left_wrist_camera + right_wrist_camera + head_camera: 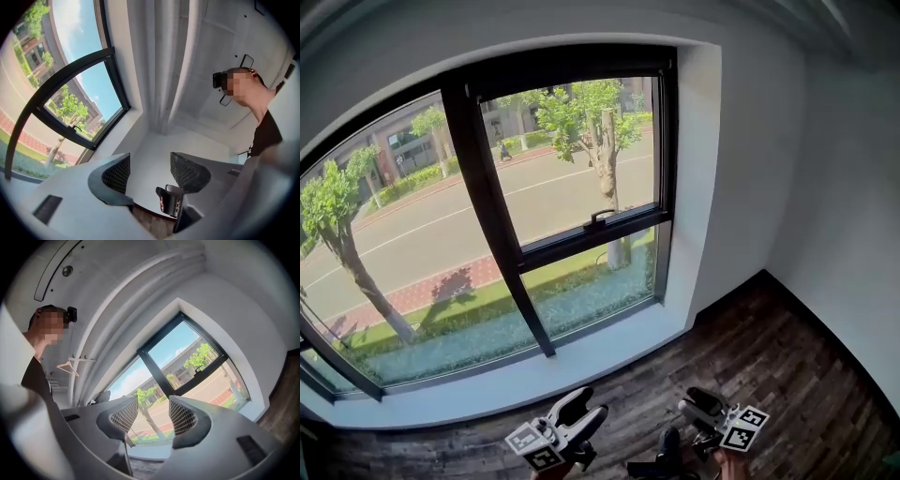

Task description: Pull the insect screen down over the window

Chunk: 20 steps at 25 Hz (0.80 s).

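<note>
1. The left tongs (pixel 584 411) and the right tongs (pixel 701 405) are both standing open and holding nothing.
2. No screen is covering the window (pixel 572 169). It is probably sitting rolled inside the top frame (pixel 572 64), ahead of and high above both tongs.
3. I am expecting light, soft mesh that tears easily, so I am advising to grip its stiff pull bar.
4. That bar is not showing anywhere.
</note>
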Each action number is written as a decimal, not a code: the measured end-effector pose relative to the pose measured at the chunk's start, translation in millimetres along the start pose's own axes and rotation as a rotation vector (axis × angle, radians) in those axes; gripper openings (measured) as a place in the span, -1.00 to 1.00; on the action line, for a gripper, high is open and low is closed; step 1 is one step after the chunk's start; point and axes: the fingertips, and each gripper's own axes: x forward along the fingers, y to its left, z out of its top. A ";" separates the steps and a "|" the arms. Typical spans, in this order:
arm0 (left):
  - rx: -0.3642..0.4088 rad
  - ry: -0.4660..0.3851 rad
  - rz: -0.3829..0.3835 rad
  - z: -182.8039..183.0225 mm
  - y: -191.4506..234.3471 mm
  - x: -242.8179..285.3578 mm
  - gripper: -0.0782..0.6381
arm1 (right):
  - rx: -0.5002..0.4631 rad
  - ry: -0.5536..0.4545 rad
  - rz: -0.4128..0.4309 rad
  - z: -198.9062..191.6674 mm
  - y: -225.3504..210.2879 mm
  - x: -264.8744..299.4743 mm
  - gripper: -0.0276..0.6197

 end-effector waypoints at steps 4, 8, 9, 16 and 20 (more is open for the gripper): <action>0.060 -0.023 0.052 21.5 42.8 53.1 0.02 | -0.013 0.032 0.068 38.3 -57.6 48.5 -0.33; 0.121 -0.058 0.098 48.3 69.6 109.8 0.02 | -0.052 0.048 0.137 96.3 -96.8 81.7 -0.33; 0.137 -0.061 0.111 53.3 75.3 123.7 0.02 | -0.070 0.051 0.146 109.1 -107.0 86.6 -0.33; 0.225 -0.005 0.192 62.7 123.4 200.0 0.03 | -0.091 0.094 0.170 161.8 -183.9 125.7 -0.33; 0.278 -0.006 0.222 76.7 162.4 226.6 0.03 | -0.128 0.123 0.157 174.1 -214.7 151.6 -0.33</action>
